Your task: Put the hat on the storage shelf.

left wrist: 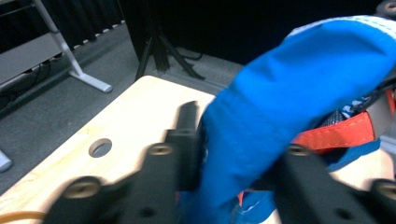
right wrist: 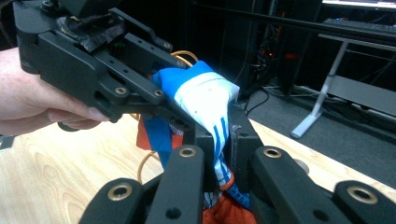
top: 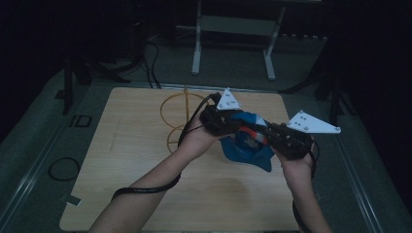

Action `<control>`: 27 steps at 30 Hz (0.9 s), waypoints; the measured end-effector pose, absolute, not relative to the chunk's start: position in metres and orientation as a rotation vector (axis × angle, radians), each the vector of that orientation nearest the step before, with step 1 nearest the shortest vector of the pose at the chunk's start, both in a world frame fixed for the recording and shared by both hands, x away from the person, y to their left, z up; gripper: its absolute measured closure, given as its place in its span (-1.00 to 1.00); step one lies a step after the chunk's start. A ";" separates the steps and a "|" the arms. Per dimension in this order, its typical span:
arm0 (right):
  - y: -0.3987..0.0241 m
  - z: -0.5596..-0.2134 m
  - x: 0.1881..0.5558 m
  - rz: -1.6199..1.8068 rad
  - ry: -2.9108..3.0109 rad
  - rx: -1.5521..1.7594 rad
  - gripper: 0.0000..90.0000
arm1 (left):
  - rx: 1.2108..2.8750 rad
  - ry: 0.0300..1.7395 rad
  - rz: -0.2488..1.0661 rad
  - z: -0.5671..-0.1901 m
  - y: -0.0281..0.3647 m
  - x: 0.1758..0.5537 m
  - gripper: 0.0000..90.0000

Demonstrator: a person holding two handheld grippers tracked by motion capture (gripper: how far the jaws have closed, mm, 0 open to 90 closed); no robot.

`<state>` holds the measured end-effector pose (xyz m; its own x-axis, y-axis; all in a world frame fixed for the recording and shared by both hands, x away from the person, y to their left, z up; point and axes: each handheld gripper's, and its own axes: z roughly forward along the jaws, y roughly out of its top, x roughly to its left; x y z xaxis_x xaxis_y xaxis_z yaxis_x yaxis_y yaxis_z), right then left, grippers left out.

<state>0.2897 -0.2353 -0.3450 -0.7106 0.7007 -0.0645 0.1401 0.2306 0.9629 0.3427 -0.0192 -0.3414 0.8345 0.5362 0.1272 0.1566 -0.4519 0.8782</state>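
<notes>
Blue garment (top: 245, 145) with white and orange-red trim is held up off the wooden table (top: 145, 194), strung between both grippers, over the table's right-centre.

Left gripper (top: 228, 122) is clamped on the garment's far edge; in the left gripper view the blue fabric (left wrist: 280, 107) is bunched between the jaws. Right gripper (top: 272, 138) is clamped on the near-right side; in the right gripper view a white-and-blue striped fold (right wrist: 210, 107) is pinched between its jaws.

2 grips on separate edges likely serve to stretch the cloth out in the air for folding or straightening; the middle sags below the jaws toward the table.

Relative to the garment:
- yellow wire rack (top: 177, 116) with 2 rings, just left and behind, standing on the table. Closest obstacle; left gripper sits near it, and a leftward swing could snag it.
- left gripper's cable (top: 145, 190) trails along the forearm, below-left.
- black ring (top: 64, 168) on the floor, far left, off the table.
- white stand legs (top: 233, 43) well behind, off the table.

Table in front of the garment is free for laying it down.
</notes>
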 end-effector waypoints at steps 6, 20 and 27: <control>-0.232 -0.350 0.287 1.503 2.027 0.791 0.90 | 1.998 0.539 0.592 -0.340 -0.029 0.339 0.98; -0.234 -0.349 0.267 1.582 2.025 0.746 0.70 | 1.879 0.391 0.747 -0.333 -0.022 0.324 0.98; -0.241 -0.344 0.241 1.620 2.022 0.659 0.51 | 1.824 0.333 0.702 -0.332 -0.005 0.328 0.98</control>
